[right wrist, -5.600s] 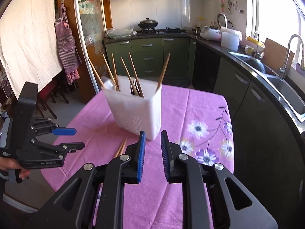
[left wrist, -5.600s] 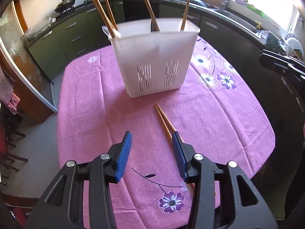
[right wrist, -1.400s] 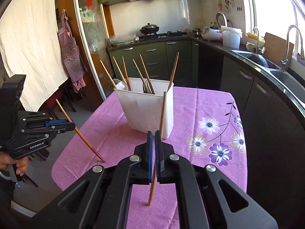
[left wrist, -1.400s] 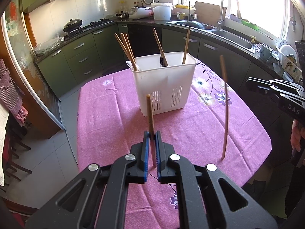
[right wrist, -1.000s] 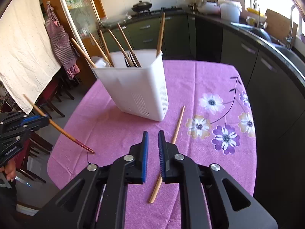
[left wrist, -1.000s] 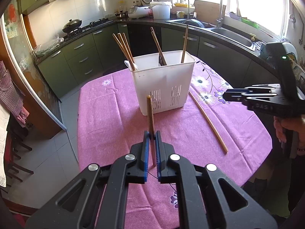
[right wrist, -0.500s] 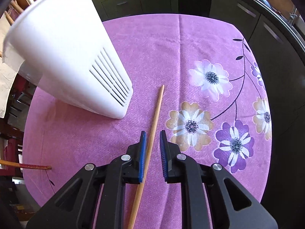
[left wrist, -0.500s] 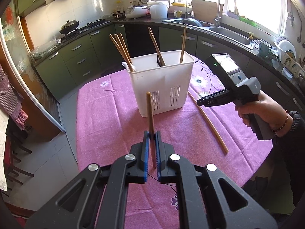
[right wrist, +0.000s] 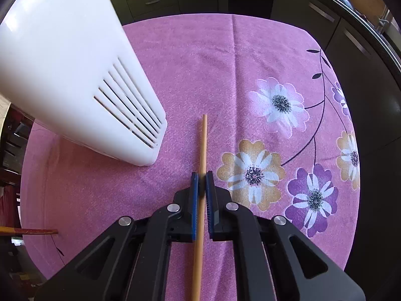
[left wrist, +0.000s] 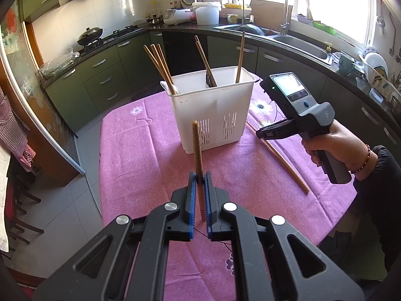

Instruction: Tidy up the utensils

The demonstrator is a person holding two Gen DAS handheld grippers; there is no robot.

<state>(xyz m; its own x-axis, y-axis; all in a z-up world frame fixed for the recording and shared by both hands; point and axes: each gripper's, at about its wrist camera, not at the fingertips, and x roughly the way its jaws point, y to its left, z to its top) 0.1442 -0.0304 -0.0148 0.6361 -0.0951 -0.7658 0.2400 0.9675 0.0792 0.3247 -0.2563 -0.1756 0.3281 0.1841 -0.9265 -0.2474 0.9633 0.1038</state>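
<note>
Item: chopstick (right wrist: 202,148), pale wood, lying flat on the cloth (right wrist: 200,57) just beside the caddy (right wrist: 70,70), its far tip pointing away from me.
Second item: dark stick (left wrist: 197,150), held upright off the table, in front of the caddy in my left view.
Right gripper (right wrist: 202,175): I read the jaws as closed onto the chopstick; the blue pads sit against both its sides, partway along, nearer the far tip than the near end.
Left gripper (left wrist: 199,178): jaws pinched tight on the dark stick, gripping low on the shaft, most of it standing above the pads.
Weight: I judge both very light.
Stiffness: rigid, thin; unlikely to bend under the pads, I think.
Surface: smooth and round; I expect it to roll or swivel in a narrow pinch.
Fragility: low, though a hard knock on the caddy rim could twist it out.
Where to hold: around mid-shaft, pads square across it, so neither end droops.
Destination: caddy, already holding several sticks leaning in its compartments; which slot suits, I cannot tell.
</note>
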